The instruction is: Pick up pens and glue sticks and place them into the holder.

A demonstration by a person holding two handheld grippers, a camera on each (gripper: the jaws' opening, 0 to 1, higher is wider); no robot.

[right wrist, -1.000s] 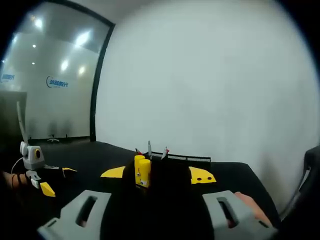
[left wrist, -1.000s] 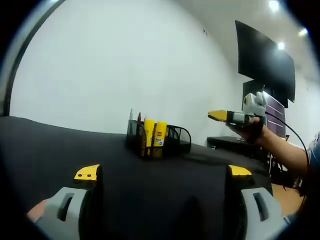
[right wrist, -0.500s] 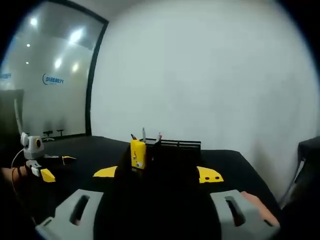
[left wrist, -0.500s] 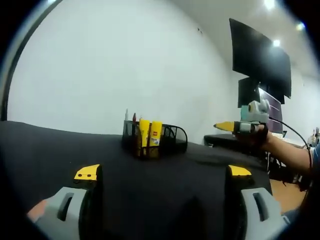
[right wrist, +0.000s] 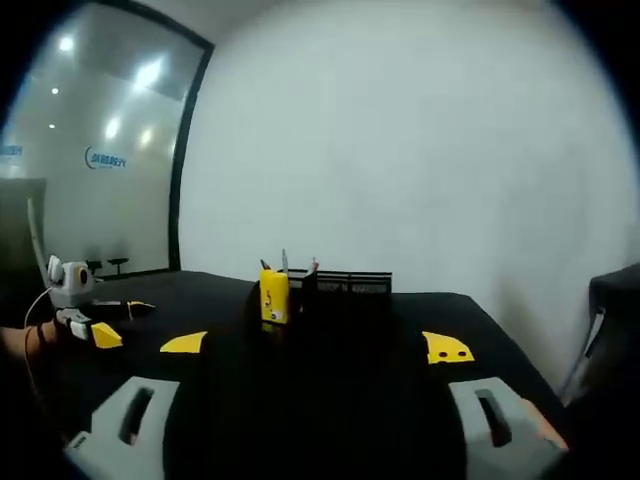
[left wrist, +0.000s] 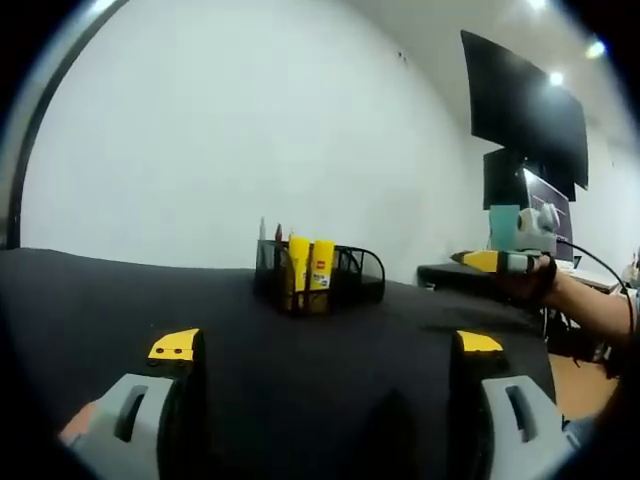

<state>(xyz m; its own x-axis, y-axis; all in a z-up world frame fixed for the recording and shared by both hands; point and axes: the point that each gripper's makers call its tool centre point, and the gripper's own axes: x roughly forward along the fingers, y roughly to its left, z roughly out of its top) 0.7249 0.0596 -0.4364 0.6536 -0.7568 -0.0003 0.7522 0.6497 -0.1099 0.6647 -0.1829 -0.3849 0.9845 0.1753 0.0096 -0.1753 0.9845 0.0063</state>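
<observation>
The left tool hangs low over the black table, jaws spread wide with nothing between them. The right tool does likewise, also gaping and empty. The mesh holder stands upright well ahead on the table, two yellow glue sticks and some pens in it; the pens are too small to tell apart.

Black wire-mesh holder, matt tablecloth
</observation>
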